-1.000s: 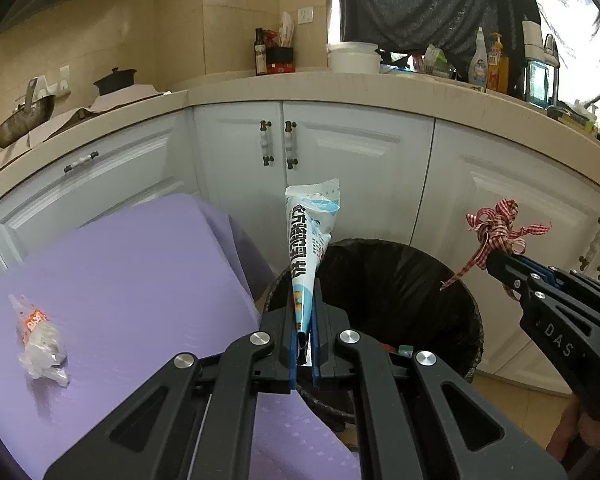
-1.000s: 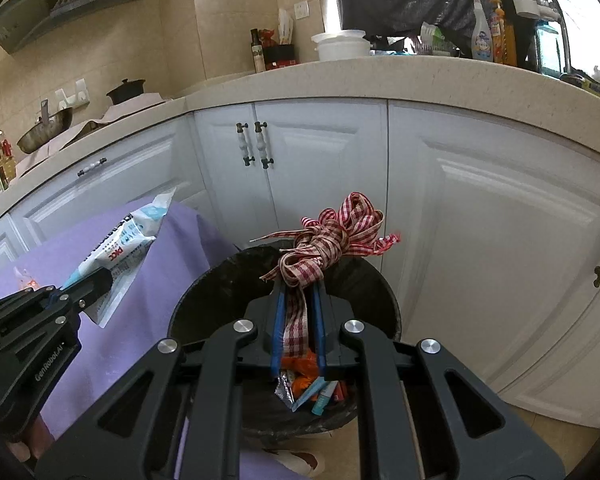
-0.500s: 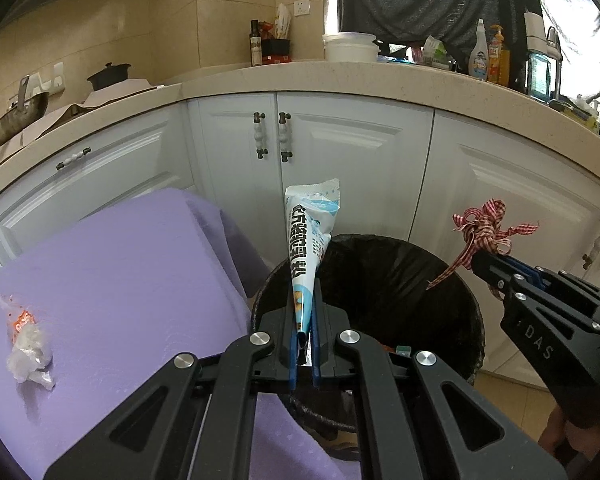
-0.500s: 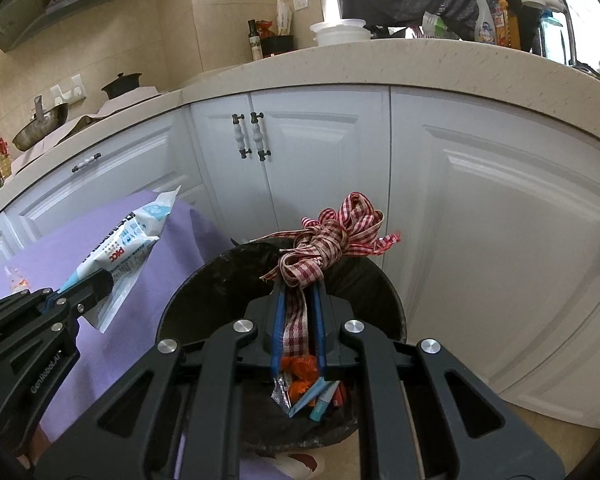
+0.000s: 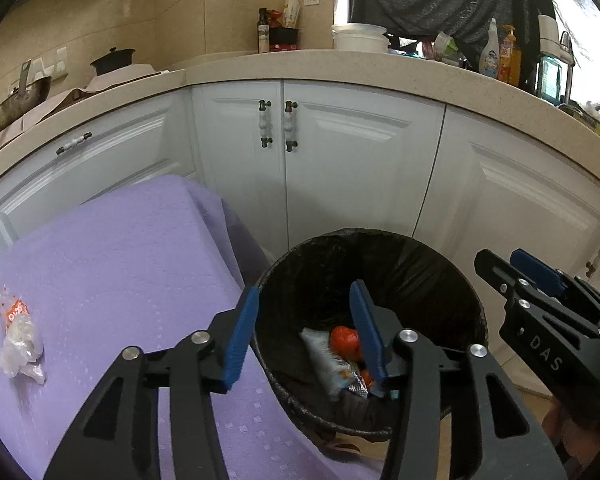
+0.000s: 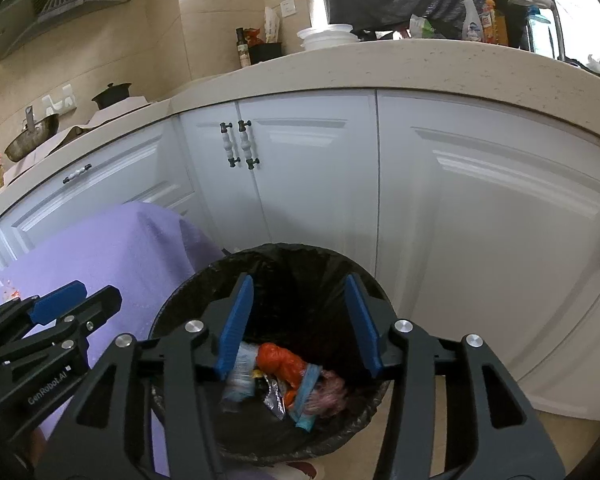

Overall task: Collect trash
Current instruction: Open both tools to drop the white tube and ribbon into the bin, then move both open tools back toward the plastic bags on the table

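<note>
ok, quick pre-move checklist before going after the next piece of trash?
1. Left gripper empty, jaws apart: ok.
2. Right gripper empty, jaws apart: ok.
3. Trash inside the black-lined bin, nothing draped on the rim: ok.
4. Target present: crumpled clear wrapper lies on the purple cloth: ok.
5. Path from the left gripper to the wrapper looks clear across the cloth: ok.
6. More trash outside both views: cannot tell.

A table draped in a lilac embossed cloth [image 5: 112, 264] carries one thing — a crumpled clear plastic wrapper with orange print [image 5: 18, 338] near its left edge.
</note>
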`<state>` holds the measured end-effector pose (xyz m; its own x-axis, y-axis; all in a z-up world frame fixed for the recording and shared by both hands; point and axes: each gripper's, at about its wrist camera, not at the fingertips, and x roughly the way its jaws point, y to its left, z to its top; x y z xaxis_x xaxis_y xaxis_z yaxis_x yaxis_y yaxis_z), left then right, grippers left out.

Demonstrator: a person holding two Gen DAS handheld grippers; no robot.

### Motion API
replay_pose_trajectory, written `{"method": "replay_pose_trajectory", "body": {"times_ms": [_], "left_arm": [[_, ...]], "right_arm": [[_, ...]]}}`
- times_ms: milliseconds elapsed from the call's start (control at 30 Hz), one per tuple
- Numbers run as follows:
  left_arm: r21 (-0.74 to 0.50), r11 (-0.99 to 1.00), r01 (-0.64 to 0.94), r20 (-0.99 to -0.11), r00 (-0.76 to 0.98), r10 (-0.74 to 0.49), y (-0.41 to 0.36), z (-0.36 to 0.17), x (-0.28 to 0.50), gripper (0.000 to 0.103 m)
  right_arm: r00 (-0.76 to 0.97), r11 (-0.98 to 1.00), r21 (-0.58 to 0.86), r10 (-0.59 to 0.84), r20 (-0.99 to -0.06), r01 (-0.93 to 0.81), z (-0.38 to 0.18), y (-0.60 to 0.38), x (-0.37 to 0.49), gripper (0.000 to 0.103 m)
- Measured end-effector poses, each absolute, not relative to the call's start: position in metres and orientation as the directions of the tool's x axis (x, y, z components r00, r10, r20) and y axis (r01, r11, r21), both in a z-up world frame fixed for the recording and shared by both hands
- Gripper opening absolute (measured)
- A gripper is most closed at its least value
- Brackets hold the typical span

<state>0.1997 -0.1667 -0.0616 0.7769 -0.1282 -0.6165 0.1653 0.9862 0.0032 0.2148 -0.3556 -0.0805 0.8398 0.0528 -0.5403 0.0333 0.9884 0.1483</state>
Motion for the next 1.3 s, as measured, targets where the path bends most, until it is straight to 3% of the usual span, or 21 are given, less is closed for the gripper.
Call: {"method": "replay_pose_trajectory", "body": {"times_ms": [133,567,833,933,1300], "left_arm": [[0.006,0.986,0.164,-0.607,0.785,-0.127,-0.168,-0.061,0.198,0.057],[0.001,0.987,0.162,-0.598,0.791,-0.129,-0.168,-0.059,0.197,0.060],[-0.004,0.990,0.142,-0.577,0.808,-0.118,-0.162,-0.053,0.192,0.075],[-0.004,0.992,0.130,-0.575,0.811,-0.109,-0.156,-0.050,0.190,0.075],[0.012,0.999,0.048,-0.570,0.821,-0.033,-0.103,-0.044,0.174,0.076]], "right_arm": [[0.843,0.988,0.146,0.041,-0.536,0.045,-0.079,-0.358,0.213,0.053],[0.852,0.988,0.141,0.019,-0.524,0.065,-0.075,-0.360,0.209,0.060],[0.858,0.987,0.143,0.014,-0.514,0.070,-0.071,-0.359,0.204,0.069],[0.861,0.987,0.143,0.013,-0.509,0.070,-0.068,-0.355,0.202,0.073],[0.860,0.986,0.165,0.103,-0.500,-0.022,-0.055,-0.305,0.201,0.074]]}}
